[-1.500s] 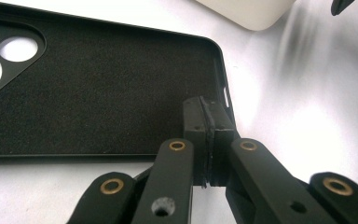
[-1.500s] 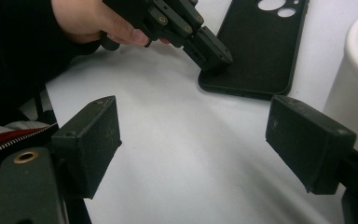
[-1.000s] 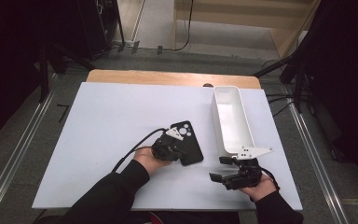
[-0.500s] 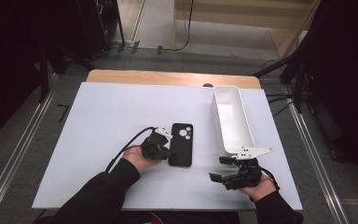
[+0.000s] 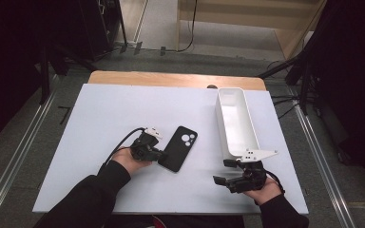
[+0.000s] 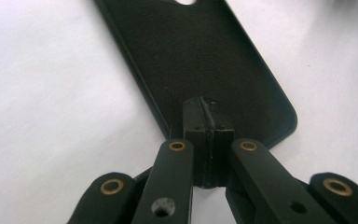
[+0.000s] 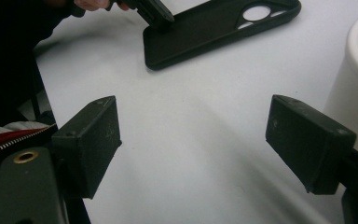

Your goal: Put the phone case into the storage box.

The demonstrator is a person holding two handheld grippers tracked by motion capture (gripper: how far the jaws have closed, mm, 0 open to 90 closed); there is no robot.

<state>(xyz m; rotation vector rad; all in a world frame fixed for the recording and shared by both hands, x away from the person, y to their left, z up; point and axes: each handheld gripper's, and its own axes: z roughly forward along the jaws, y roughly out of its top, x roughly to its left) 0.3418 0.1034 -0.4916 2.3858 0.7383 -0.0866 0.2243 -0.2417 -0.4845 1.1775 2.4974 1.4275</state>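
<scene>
One thing in hand: a black phone case (image 5: 177,148), lying flat on the white table (image 5: 100,118).
Case look: a long flat rectangle with round corners and a raised rim along its edge. Near its far end there are round holes for the camera. In the left gripper view (image 6: 205,60) its inside looks dull and a bit fuzzy, like soft rubber.
Case place: near the middle of the table, tilted, with the hole end pointing away from the person. The white tub is off to its right, well apart from it.
Left gripper (image 5: 159,155): just left of the case, at the case's near end. Its jaws are pressed tight together, tip to tip. In the left gripper view (image 6: 208,122) the closed tips sit over the near end of the case. I cannot tell if they touch it or pinch its rim.
Right gripper (image 5: 228,172): to the right of the case and nearer the person, well apart from it. Its jaws stand wide open with nothing between them. In the right gripper view (image 7: 191,144) the two pads are black, blocky and matte.
Tub (image 5: 235,121): a long white plastic box with round corners and smooth walls, right of the case. Its near end is close to the right gripper.
Table: smooth, plain white top, with a strip of light wood (image 5: 171,80) along the far edge beyond the case.
</scene>
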